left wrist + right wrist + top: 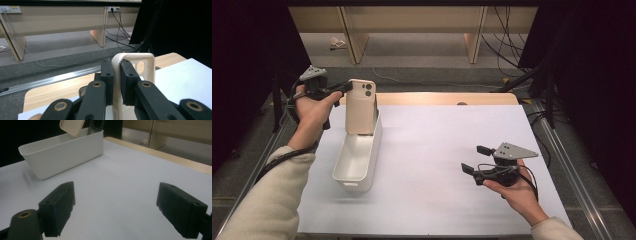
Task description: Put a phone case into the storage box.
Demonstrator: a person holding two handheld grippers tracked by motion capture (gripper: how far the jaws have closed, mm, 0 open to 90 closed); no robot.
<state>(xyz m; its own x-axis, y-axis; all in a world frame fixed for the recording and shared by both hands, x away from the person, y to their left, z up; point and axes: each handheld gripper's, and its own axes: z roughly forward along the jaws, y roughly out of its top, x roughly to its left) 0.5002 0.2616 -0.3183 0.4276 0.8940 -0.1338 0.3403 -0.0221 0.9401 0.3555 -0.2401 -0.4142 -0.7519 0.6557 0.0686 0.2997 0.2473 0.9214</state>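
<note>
Nearest to me, my right gripper [475,159] sits low over the white sheet [437,165] at the near right, jaws spread wide with nothing between them. In the right gripper view the sheet fills the gap.

Further out on the left is the white bin [358,155], a long open tub with its long axis running away from me. I can't make out anything lying in it from the high view, and its far end is blocked.

What blocks it is the beige phone case [361,106], standing upright with the camera holes at the top, its lower end dipping inside the bin's far end. My left gripper [116,75] is clamped on the case's edge. In the left gripper view the case's bottom is cut off by the frame.
</note>
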